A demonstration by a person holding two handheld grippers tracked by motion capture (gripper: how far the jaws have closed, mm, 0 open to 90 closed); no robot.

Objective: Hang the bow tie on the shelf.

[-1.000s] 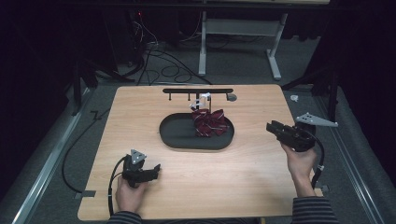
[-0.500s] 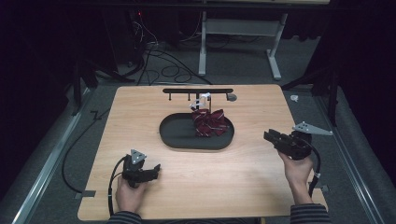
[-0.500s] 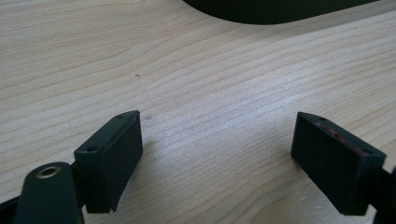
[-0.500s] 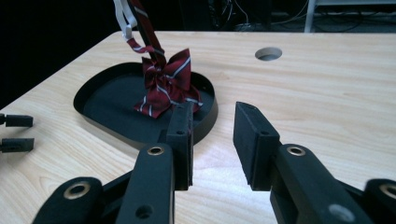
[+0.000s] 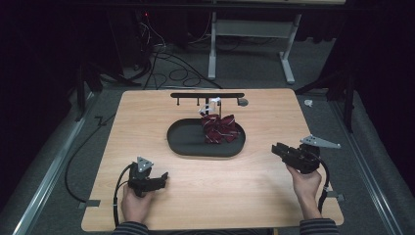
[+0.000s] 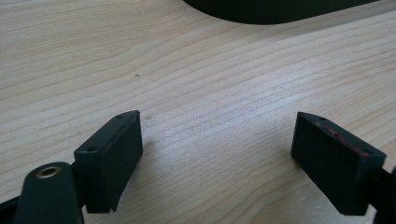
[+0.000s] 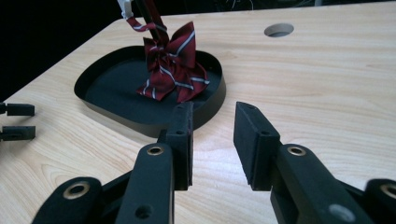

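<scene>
Bow tie of dark red striped cloth [image 7: 170, 70] lay ahead of right tool [image 7: 212, 142], jaws open, empty; soft, light, likely best pinched at its knot.

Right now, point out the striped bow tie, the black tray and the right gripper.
striped bow tie [image 7: 170, 74], right gripper view, on its red folded middle.
black tray [image 5: 186, 147], high view, on its bare left floor.
right gripper [image 7: 212, 140], right gripper view, midway between its open, empty jaws.

Both forearms reach in from the near edge, the left gripper [image 5: 161, 177] and the right gripper [image 5: 278, 148] each gaping with nothing between the jaws.
</scene>
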